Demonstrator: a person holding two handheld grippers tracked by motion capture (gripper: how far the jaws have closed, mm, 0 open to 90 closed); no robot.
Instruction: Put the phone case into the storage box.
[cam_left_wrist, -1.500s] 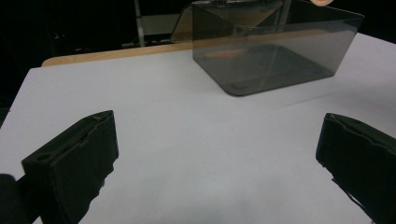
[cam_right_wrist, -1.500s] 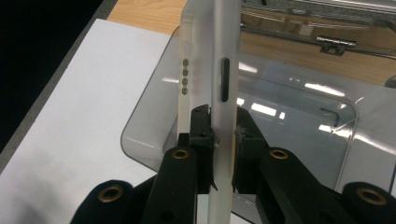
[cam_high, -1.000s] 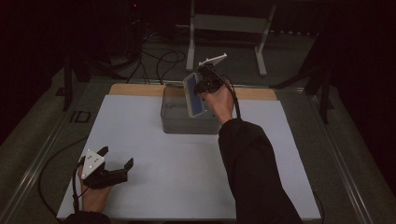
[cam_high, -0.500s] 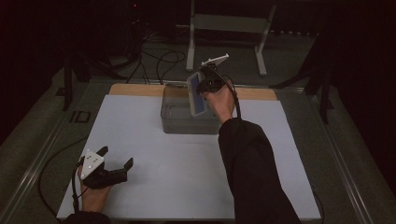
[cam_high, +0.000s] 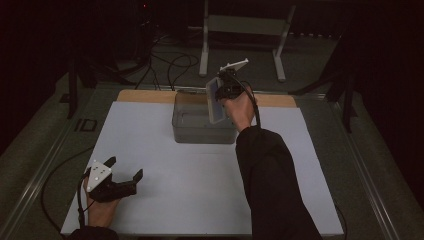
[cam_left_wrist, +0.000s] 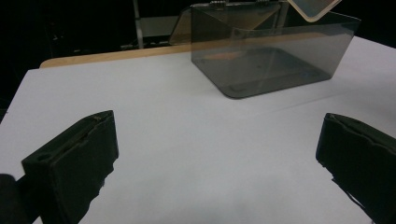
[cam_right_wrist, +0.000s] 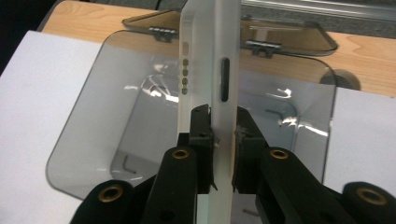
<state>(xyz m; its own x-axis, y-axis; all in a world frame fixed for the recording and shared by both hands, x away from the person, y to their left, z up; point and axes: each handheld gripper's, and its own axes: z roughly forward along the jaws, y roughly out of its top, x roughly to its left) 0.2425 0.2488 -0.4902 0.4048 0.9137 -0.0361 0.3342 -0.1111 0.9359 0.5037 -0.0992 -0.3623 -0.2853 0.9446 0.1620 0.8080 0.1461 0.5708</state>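
A flat, white, rounded-edge phone-like slab (cam_right_wrist: 212, 79) is held on edge by the right claw (cam_right_wrist: 223, 140), whose jaws are closed on its two faces near the lower end. In the high view the slab (cam_high: 216, 100) is seen suspended above the right-hand part of a smoky-grey transparent plastic box (cam_high: 202, 120), tilted slightly from vertical. The box's hinged lid (cam_right_wrist: 280, 35) is folded back flat onto the wooden strip (cam_high: 145, 96) at the far edge. The box stands on a white sheet (cam_high: 200, 185) that covers the desk. Small metal items, seemingly hex keys (cam_right_wrist: 126, 164), are noted on the box floor.

The left claw (cam_high: 122, 177) is rested on the near left of the sheet with its jaws spread wide and nothing between them; it is well apart from the box.

The step in hand is judged to be the lowering of the slab into the box.

Risks identified:
- The grip is taken on a narrow band near one end, so the slab could pivot or slip between the pads if it is jolted.
- The slab's lower edge is near the box's right wall (cam_right_wrist: 329, 135); a descent off line could catch the rim and shift the unsecured box, since the left claw is not steadying it.
- A release from height could let the slab drop onto the metal items and be marked.
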